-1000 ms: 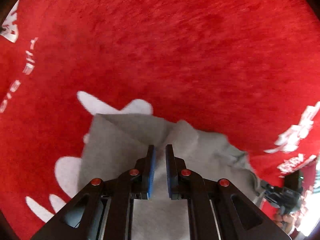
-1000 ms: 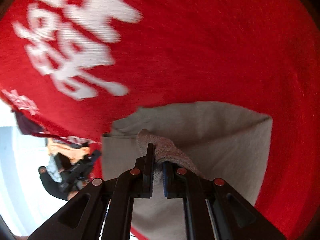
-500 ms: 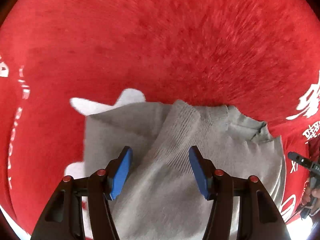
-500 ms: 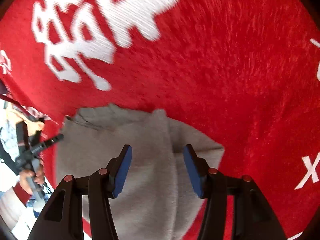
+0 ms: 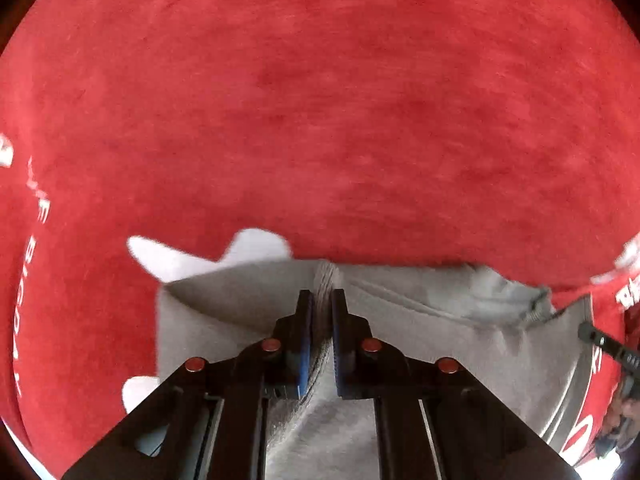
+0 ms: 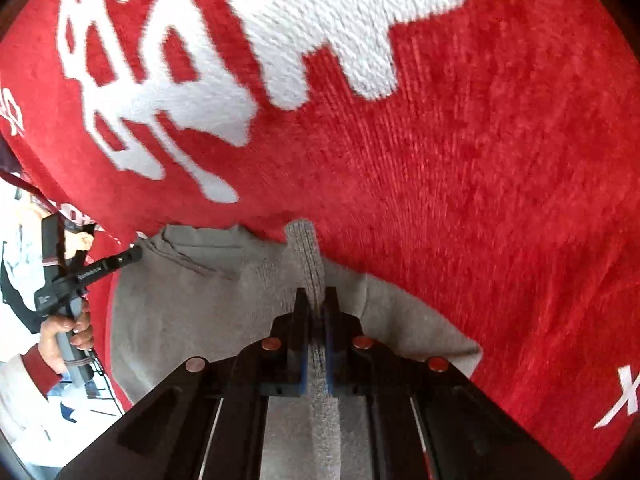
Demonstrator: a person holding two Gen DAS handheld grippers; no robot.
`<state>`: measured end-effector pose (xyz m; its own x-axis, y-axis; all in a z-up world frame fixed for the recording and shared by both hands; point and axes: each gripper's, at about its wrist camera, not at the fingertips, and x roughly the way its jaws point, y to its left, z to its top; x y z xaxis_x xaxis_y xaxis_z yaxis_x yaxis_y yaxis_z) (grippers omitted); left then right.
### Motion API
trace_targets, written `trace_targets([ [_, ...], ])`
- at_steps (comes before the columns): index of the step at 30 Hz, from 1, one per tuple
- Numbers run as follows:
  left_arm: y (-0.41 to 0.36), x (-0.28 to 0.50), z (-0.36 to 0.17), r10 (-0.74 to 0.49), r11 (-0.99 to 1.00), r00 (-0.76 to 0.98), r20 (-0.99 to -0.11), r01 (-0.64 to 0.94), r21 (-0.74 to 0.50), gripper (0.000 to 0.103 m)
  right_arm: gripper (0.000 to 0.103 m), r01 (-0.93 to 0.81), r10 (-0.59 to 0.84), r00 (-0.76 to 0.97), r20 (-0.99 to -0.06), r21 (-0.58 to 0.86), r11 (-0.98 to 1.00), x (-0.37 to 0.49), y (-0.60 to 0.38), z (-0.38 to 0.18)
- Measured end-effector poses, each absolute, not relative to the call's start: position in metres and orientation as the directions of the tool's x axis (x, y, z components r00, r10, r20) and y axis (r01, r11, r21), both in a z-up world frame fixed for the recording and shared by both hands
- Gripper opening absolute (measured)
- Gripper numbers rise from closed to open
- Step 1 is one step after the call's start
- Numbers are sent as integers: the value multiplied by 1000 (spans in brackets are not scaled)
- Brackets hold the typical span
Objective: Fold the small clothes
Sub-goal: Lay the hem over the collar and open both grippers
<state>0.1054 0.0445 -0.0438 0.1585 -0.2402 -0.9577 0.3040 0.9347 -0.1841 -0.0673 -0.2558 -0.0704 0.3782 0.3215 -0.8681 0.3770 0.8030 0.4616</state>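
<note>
Both tongs, left tongs [image 5: 321, 300] and right tongs [image 6: 316, 298], reach forward, each clamped on a ribbed fold of the small grey knit sweater [image 6: 192, 320] lying on red carpet [image 5: 320, 100].

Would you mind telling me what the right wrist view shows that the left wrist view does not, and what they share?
Only the right wrist view shows the large white characters woven into the carpet, and the person's hand on the other gripper's handle. Only the left wrist view shows the sweater's collar at its right edge. Both show a gripper, right gripper and left gripper, shut on a ribbed fold of the grey sweater lying on the red carpet.
</note>
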Motion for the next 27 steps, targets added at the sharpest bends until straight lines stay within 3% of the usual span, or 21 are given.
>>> trace_targets([
  [5, 48, 105, -50, -158, 965, 190, -969, 239, -110, 11, 6, 410, 262, 328, -908, 387, 826, -66, -254, -97],
  [6, 50, 104, -46, -148, 968, 198, -969, 230, -101, 11, 16, 416, 242, 331, -912, 372, 830, -69, -254, -93],
  [7, 54, 101, -41, -143, 969, 205, -968, 228, -94, 11, 36, 427, 216, 319, -923, 344, 836, -72, -255, -90],
  [8, 56, 99, -36, -141, 968, 210, -968, 234, -90, 11, 44, 436, 199, 305, -931, 322, 840, -76, -257, -86],
  [12, 64, 73, -12, -144, 949, 209, -967, 306, -75, 13, 44, 453, 228, 319, -920, 359, 816, -109, -270, -62],
  [13, 66, 65, -8, -149, 945, 202, -968, 317, -79, 37, 44, 460, 245, 329, -912, 381, 802, -123, -270, -54],
  [15, 66, 42, -1, -144, 947, 219, -965, 314, -70, 70, 44, 465, 271, 333, -903, 407, 786, -143, -266, -45],
  [19, 77, -9, 4, -131, 948, 212, -968, 312, -60, 70, 31, 448, 347, 323, -881, 465, 764, -180, -229, -37],
  [23, 82, -36, -19, -102, 956, 154, -983, 289, -54, 70, 30, 399, 369, 261, -892, 448, 800, -195, -181, -49],
  [27, 89, -61, -44, 10, 944, 142, -990, 324, 56, 70, 28, 367, 317, 148, -937, 349, 862, -209, -161, -72],
])
